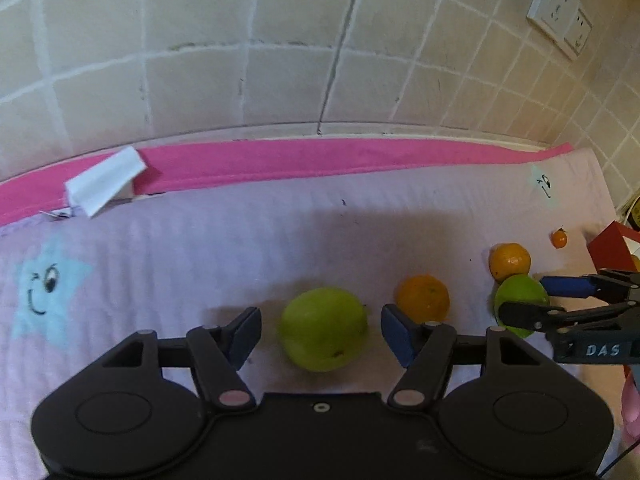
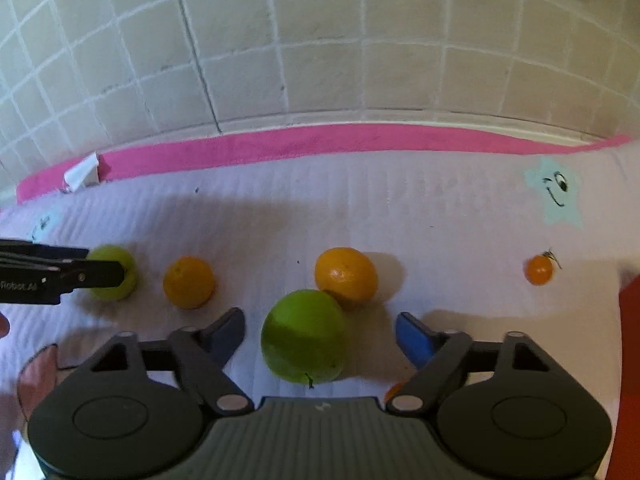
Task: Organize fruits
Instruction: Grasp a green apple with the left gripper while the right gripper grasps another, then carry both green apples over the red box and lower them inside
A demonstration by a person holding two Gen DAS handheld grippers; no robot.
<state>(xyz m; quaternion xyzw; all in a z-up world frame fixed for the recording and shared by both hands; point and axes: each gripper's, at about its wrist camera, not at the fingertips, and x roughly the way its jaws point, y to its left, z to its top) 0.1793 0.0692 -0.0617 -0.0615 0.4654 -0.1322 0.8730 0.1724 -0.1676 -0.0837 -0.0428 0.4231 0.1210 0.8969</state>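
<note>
Nearest, left gripper half open, straddling a green apple on the towel-covered bench, pads beside it but gaps showing, nothing held. Likewise right gripper part open around a second green apple, pads clear of the skin. Each apple dead ahead between its own jaws. Beyond, two oranges, then a small orange fruit, finally tiled wall.
</note>
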